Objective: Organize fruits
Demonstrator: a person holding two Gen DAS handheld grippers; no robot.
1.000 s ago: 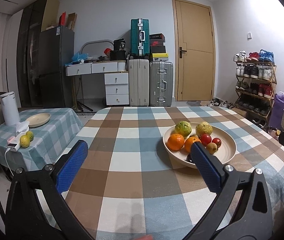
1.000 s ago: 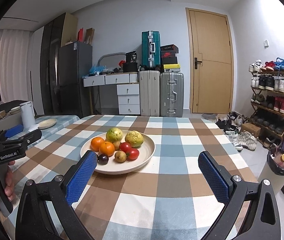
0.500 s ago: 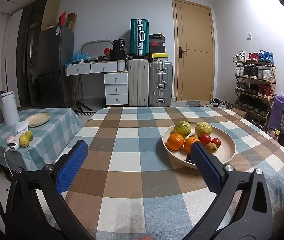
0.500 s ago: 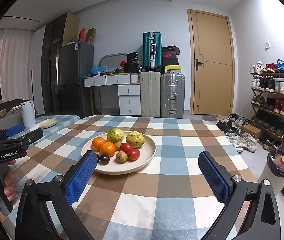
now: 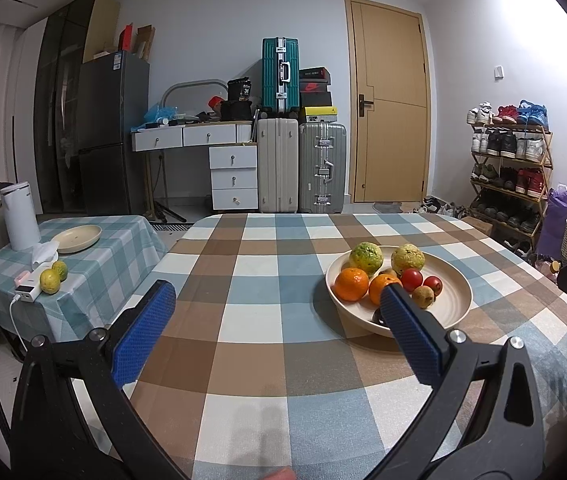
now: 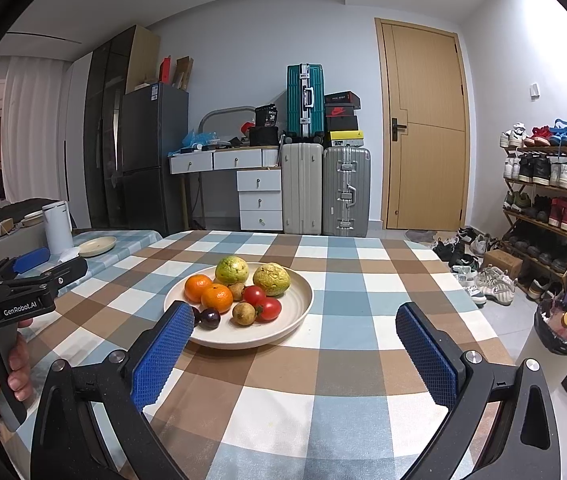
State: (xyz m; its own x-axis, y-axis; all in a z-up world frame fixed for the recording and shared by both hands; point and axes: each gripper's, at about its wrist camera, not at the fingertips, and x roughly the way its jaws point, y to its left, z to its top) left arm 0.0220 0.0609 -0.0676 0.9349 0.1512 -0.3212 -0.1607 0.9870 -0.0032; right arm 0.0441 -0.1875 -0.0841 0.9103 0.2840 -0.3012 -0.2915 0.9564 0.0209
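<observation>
Ahead, fruit plate, right tool open

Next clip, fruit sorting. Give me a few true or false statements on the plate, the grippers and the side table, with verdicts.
1. Both grippers are open and empty. True: left gripper, right gripper.
2. The big plate holds two oranges. True.
3. The small plate on the side table holds fruit. False: it is bare; two citrus fruits lie beside it, nearer the camera.
4. The door stands open. False: it is shut.
5. A tomato lies on the tablecloth. False: it is on the big plate.
</observation>
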